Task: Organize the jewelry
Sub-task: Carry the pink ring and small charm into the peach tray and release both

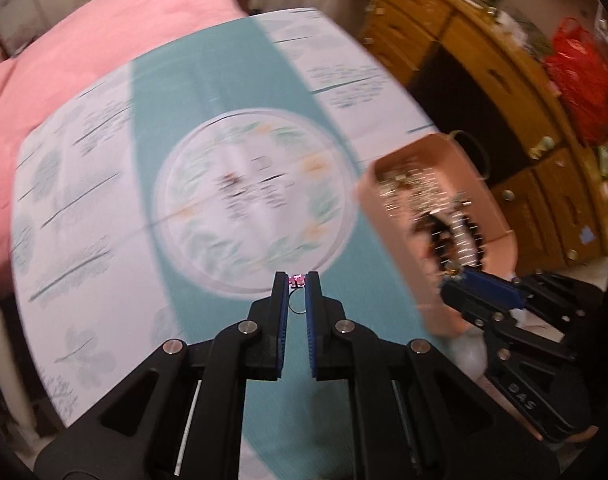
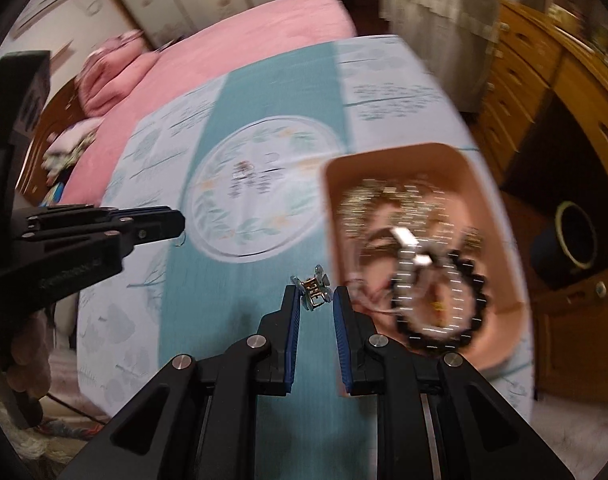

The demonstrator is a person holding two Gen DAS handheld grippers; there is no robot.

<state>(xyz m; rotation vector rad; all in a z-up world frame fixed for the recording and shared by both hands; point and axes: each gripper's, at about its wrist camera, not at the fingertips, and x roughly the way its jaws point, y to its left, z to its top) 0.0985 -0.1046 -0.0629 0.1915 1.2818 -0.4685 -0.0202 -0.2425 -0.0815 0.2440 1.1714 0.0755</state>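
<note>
My left gripper (image 1: 297, 280) is shut on a small pink-stoned ring (image 1: 296, 281), whose thin hoop hangs between the fingers above the teal tablecloth (image 1: 232, 88). My right gripper (image 2: 315, 292) is shut on a small clear-blue hair clip (image 2: 312, 288), held above the cloth just left of the pink box. The pink jewelry box (image 2: 383, 160) holds a black bead bracelet (image 2: 469, 336), a silver watch band (image 2: 407, 240) and gold chains. The left gripper (image 2: 176, 222) shows from the side at the left of the right wrist view, and the right gripper (image 1: 453, 276) at the right of the left wrist view.
A small table carries the teal and white cloth with a round printed medallion (image 1: 248, 196). A pink bed (image 1: 84, 40) lies behind it. Wooden drawers (image 1: 503, 80) and a red bag (image 1: 575, 76) stand at the right. A dark round bin (image 2: 571, 236) sits on the floor.
</note>
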